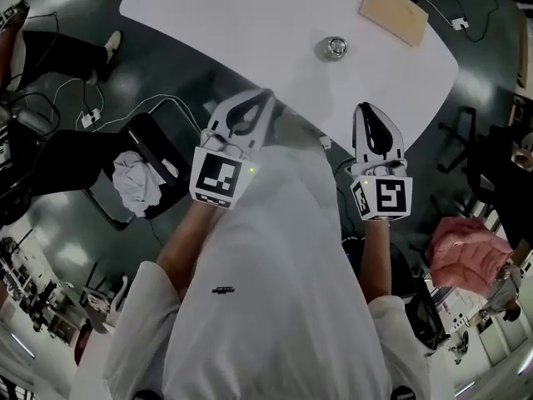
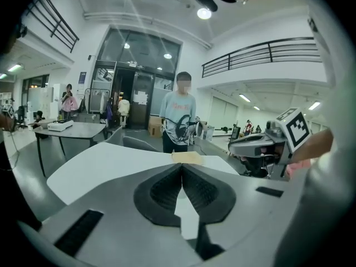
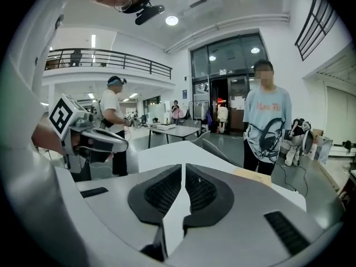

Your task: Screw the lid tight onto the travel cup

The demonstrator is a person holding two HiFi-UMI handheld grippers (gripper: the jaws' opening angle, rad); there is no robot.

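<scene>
Holding left gripper (image 1: pixel 265 98) and right gripper (image 1: pixel 365 108) closed, empty, we see the travel cup (image 1: pixel 335 47) upright, end-on; its top too small to make out.

The travel cup (image 1: pixel 336 47) looks glossy metal, the table (image 1: pixel 250 23) smooth and matt, the board (image 1: pixel 394 11) cardboard-like.

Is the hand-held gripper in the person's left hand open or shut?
Shut. In its own view the left hand-held gripper has its two dark pads meeting at the tips, with nothing between them.
</scene>
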